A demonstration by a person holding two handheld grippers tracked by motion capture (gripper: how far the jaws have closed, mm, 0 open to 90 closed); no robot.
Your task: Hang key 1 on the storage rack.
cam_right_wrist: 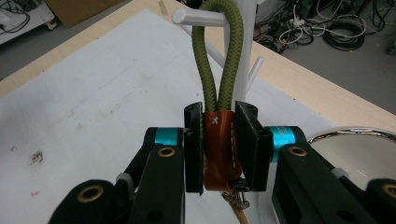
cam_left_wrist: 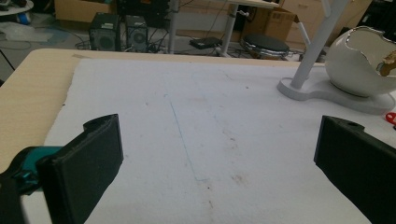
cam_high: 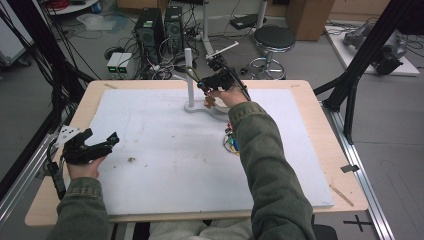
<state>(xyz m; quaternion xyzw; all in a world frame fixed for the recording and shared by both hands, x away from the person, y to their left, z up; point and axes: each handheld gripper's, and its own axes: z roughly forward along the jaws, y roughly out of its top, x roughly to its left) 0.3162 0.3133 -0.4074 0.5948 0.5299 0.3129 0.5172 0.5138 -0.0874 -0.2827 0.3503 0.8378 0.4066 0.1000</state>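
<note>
The desk (cam_high: 320, 150) carried a white mat (cam_high: 165, 150), and at its 12 o'clock edge stood a white peg stand (cam_high: 189, 75) with a glossy white bowl (cam_left_wrist: 359, 60) on the same base, just at the stand's 3 o'clock. We had our right gripper (cam_right_wrist: 218, 149) up at that stand, its jaws clamped together on the brown leather tab (cam_right_wrist: 217, 149) of a keychain whose olive cord loop (cam_right_wrist: 217, 60) was draped over one of the stand's pegs (cam_right_wrist: 201, 17). The tab sat squarely between the pads, the loop rising toward 12 o'clock from the gripper and a small metal clasp (cam_right_wrist: 238, 193) hanging below at 6 o'clock. We judged the keychain light and limp: the braided cord would flex and swing freely, so the stitched leather tab was the firm, grippy place to take hold, as we had. A small bunch of coloured bits (cam_high: 231, 142) lay on the mat near our right sleeve. Our left gripper (cam_high: 92, 146) rested at the mat's 8 o'clock side, well apart from the stand, jaws spread wide with nothing between them.
</note>
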